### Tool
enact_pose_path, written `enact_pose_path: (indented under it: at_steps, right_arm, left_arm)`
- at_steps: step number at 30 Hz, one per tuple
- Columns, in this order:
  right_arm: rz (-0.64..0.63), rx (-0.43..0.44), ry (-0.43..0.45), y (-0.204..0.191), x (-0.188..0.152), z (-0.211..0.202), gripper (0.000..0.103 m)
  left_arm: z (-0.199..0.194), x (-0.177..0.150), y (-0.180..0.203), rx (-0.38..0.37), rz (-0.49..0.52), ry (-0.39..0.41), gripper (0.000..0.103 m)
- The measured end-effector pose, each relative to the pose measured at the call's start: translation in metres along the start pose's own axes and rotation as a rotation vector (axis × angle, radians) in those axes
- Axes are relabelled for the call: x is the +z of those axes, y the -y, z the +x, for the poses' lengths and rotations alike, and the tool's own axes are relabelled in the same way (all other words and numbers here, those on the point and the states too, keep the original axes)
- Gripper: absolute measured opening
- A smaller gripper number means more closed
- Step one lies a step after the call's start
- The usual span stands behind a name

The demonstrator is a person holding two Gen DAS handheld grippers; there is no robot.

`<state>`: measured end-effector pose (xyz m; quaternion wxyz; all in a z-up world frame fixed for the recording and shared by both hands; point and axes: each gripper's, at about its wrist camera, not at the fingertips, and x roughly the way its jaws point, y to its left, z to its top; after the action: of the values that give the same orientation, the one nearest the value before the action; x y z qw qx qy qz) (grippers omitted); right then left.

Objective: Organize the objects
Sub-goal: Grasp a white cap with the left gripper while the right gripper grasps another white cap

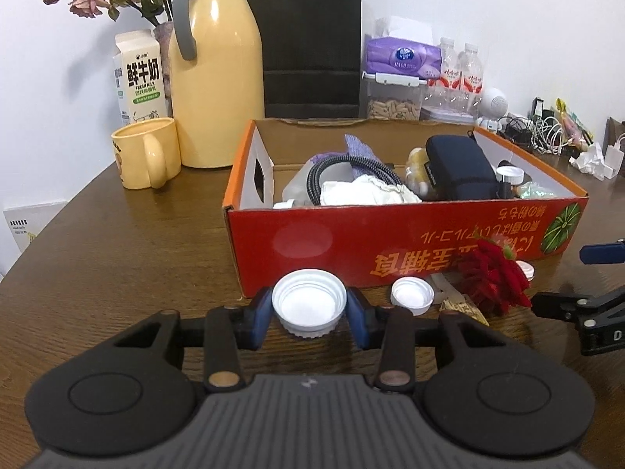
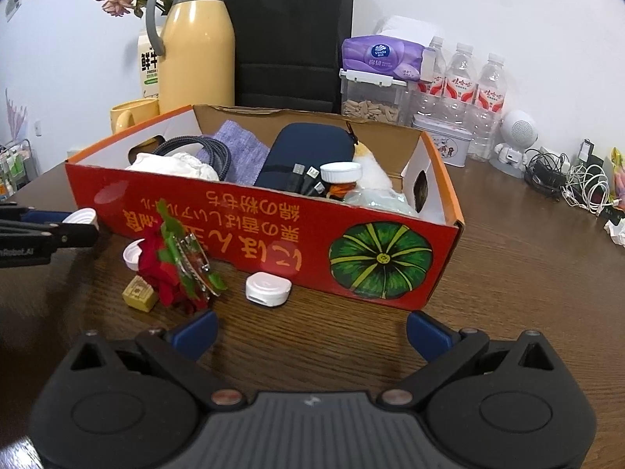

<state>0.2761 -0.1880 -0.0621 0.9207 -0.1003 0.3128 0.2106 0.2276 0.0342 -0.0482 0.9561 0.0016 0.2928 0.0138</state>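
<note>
Left claw (image 1: 308, 314) clamps a large white cap (image 1: 309, 303) (open side up) over the tabletop (image 1: 117, 273), just before the red box (image 1: 390, 242). Right claw (image 2: 310, 332) gapes, empty. 1 smaller cap (image 1: 412, 295) beside red flower (image 1: 494, 277).

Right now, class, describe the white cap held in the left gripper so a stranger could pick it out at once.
Find the big red cardboard box on the brown wooden table. Just in front of its long printed side, the left gripper is closed on a white ribbed cap with its hollow side up. It is larger than the smaller white cap beside it, which lies loose on the table next to a red flower.
</note>
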Motion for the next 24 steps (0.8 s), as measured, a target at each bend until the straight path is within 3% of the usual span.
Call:
enact_pose_path:
  at_steps: [12, 15, 17, 24]
  right_arm:
    - [0.060, -0.013, 0.018, -0.001, 0.007, 0.005, 0.088]
    - [0.068, -0.005, 0.014, -0.003, 0.009, 0.008, 0.081]
    - [0.075, 0.002, 0.005, -0.004, 0.011, 0.011, 0.069]
    - [0.094, 0.007, -0.010, -0.007, 0.013, 0.018, 0.052]
  left_arm:
    - [-0.005, 0.000, -0.003, -0.006, -0.012, 0.011, 0.041]
    - [-0.005, -0.001, -0.003, -0.009, -0.012, 0.010, 0.041]
    - [-0.005, -0.001, -0.003, -0.010, -0.014, 0.010, 0.041]
    - [-0.005, -0.001, -0.003, -0.012, -0.011, 0.008, 0.041]
